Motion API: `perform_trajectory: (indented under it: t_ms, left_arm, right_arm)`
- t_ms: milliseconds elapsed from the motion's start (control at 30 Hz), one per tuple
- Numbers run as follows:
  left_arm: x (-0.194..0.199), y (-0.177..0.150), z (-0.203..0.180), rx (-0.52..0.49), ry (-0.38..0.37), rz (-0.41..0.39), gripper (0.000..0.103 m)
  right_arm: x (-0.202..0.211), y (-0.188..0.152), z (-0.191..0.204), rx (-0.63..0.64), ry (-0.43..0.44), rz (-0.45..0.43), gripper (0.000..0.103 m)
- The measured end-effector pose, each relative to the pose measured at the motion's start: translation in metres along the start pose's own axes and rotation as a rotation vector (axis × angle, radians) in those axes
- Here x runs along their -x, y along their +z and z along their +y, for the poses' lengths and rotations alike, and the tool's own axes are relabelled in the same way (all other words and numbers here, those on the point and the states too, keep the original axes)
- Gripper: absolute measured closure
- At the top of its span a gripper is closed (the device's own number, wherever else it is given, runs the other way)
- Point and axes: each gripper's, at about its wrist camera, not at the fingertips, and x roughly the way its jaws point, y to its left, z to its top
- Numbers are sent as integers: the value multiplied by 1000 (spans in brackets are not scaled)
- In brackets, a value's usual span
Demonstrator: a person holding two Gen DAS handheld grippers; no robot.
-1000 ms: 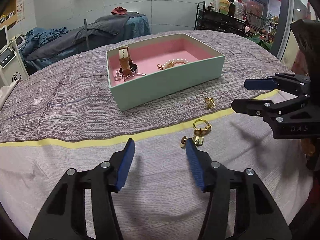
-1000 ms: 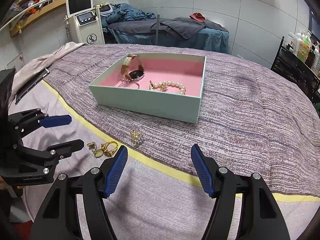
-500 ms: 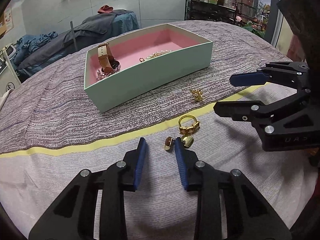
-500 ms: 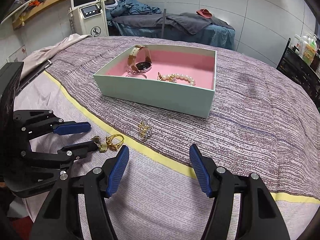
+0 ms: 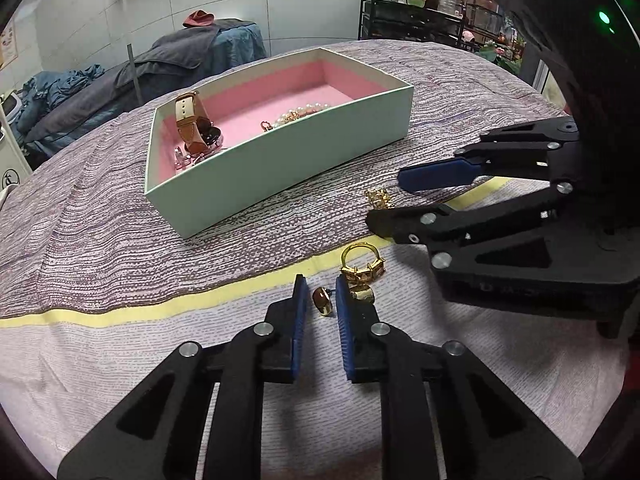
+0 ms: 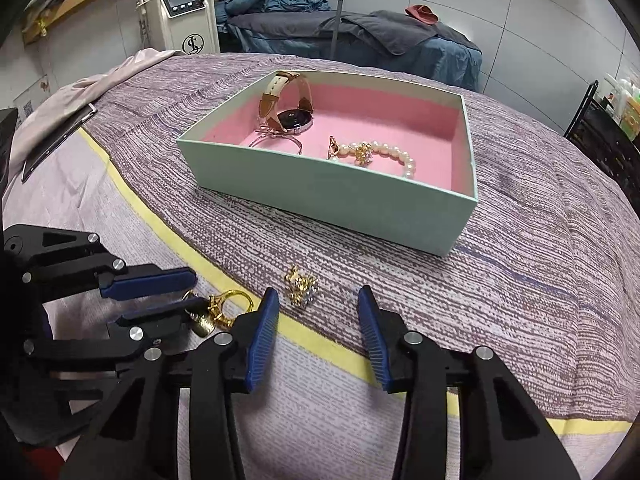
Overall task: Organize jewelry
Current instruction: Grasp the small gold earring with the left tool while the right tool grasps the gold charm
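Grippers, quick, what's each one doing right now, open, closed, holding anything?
Left hand-held gripper: open, just been closing around the brown earring, not yet pinching it.
Right hand-held gripper: open, just been closing, holding nothing.

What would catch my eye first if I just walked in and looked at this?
Probably the mint box with its pink lining, sitting on the striped cloth, a watch and pearl bracelet inside. Nearer the cameras, gold rings lie loose on the cloth.
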Motion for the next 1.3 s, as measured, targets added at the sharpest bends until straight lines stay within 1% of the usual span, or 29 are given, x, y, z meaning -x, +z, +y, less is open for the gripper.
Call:
perform_trajectory:
  t_ms: [67,167,233,567,833,1033,1300]
  left_arm:
    - [0,0,-1,-8,3,-1,91]
    - [0,-1,-3,-11,4,-3,92]
    - [0,0,-2,-9,1,-4,93]
    - [3,-2,2,4,-17,-9,92]
    - [6,-3,5,13,-18,-17,93]
    - [12,-3,10,16,-7,-29,92]
    - [24,6,21,23,9,-55,92]
  right_arm:
    - [-2,2,0,-3,4,0,71]
    - [-4,3,1,-2,6,0,79]
    - [-4,3,2,3,11,2,88]
    - [-3,3,2,-6,15,-1,88]
    - [1,2,-2,-29,35,-6,88]
    - [10,1,-11,-63,57,-27,88]
    - [29,6,-18,-84,61,-71,88]
